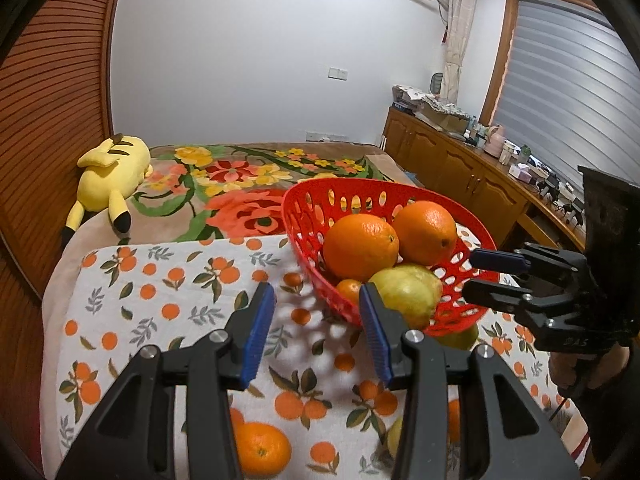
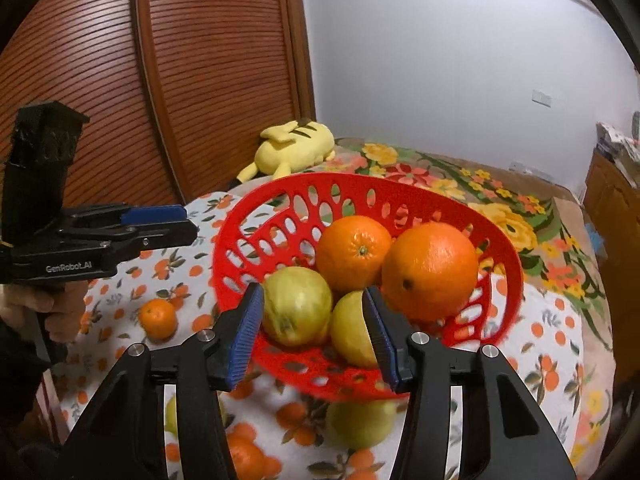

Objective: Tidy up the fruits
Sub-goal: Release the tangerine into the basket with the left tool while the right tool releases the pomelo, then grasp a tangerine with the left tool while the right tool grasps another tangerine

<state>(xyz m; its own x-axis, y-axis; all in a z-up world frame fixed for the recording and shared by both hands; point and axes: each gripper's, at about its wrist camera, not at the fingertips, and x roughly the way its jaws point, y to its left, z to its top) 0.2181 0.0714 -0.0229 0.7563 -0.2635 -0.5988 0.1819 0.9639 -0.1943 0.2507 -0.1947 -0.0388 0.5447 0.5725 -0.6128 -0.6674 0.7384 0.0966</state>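
Mandarin (image 1: 262, 450) and loose pear (image 1: 460, 336): on cloth (image 1: 160, 280), not yet sorted. Left gripper (image 1: 318, 296): fingers narrowly parted, empty. Right gripper (image 2: 313, 294): fingers astride basketed pears (image 2: 296, 306), grip cannot be told. Red basket (image 1: 312, 208): two oranges (image 1: 360, 248) inside. Sorting partly done.

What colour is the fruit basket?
Red basket with oval holes; clearest in the right wrist view.

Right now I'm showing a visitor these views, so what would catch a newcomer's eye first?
The red basket in the middle, piled with two big oranges and yellow-green fruit, stands out most. It sits on an orange-print cloth where a small orange lies loose to its left. Behind, a yellow plush toy sprawls on the flowered blanket.
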